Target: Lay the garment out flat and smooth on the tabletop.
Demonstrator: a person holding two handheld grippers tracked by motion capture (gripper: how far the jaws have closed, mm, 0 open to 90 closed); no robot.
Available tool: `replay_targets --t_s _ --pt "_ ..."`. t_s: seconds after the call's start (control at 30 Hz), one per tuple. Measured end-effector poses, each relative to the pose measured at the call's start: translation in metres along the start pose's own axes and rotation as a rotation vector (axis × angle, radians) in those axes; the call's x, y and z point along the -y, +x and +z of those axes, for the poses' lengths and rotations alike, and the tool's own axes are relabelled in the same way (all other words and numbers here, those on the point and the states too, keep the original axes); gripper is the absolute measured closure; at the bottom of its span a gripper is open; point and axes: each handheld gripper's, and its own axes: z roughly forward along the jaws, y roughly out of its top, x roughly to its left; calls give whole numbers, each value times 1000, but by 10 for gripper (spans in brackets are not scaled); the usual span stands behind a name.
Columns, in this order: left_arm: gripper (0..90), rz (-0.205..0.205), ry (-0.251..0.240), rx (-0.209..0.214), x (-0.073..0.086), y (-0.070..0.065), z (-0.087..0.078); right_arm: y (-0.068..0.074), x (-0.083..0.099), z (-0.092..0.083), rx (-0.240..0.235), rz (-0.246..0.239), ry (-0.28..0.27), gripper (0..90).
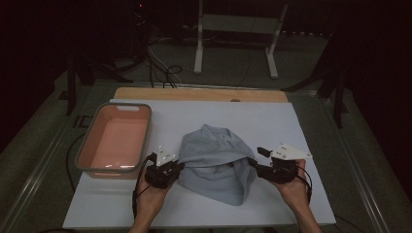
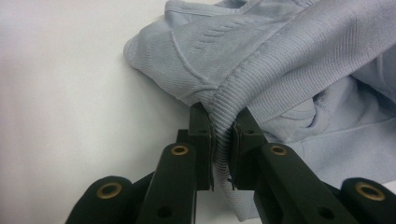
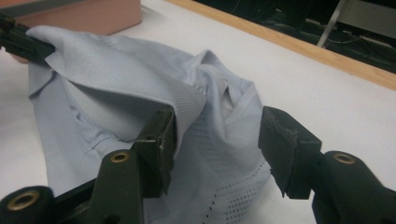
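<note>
The worktop (image 1: 301, 126), covered with a white sheet and edged at its far side by a wooden strip (image 1: 194, 93), carried two things: a salmon-pink plastic tub (image 1: 116, 141) with a grey rim at the left, and a pale blue-grey knit garment (image 1: 216, 162) lying bunched near the front middle, just to the right of the tub. The garment was loosely folded over itself, with one ribbed band (image 1: 214, 164) stretched across it from side to side and a collar-like fold toward the far end. The left tool (image 1: 176, 167) sat at the garment's left edge, its jaws clamped tight on the ribbed hem (image 2: 224, 135), which ran up between the pads. The right tool (image 1: 253, 165) sat at the garment's right edge with its jaws standing well apart; the fabric edge (image 3: 187, 105) draped against one pad while the other pad was clear of it, so nothing was gripped on that side. Judged from this, a fold across the garment looked laid down and the right side let go, while the left hold was not yet released; the garment remained rumpled rather than a neat flat packet, and the tub beside it held nothing, so further folding or stowing seemed left to do.
</note>
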Motion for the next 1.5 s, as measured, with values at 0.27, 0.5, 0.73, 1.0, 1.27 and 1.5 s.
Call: replay_targets --t_s 0.27,0.5,0.73,1.0,1.27,1.5 --pt "824 -5 6 -3 1 1 1 -8 1 -7 -19 34 -54 447" --pt "821 -4 3 0 1 0 1 -8 8 13 32 25 44 415" --pt "820 -2 -3 3 -2 0 0 0 7 16 -19 28 20 397" --pt "817 -2 -12 3 -6 -3 1 19 -9 6 -109 -14 -58 376" --pt "797 2 -32 21 -7 -5 1 36 -17 27 -96 -126 18 502" --pt "579 -4 -44 94 -5 -3 -1 31 -24 30 -52 -103 15 862"
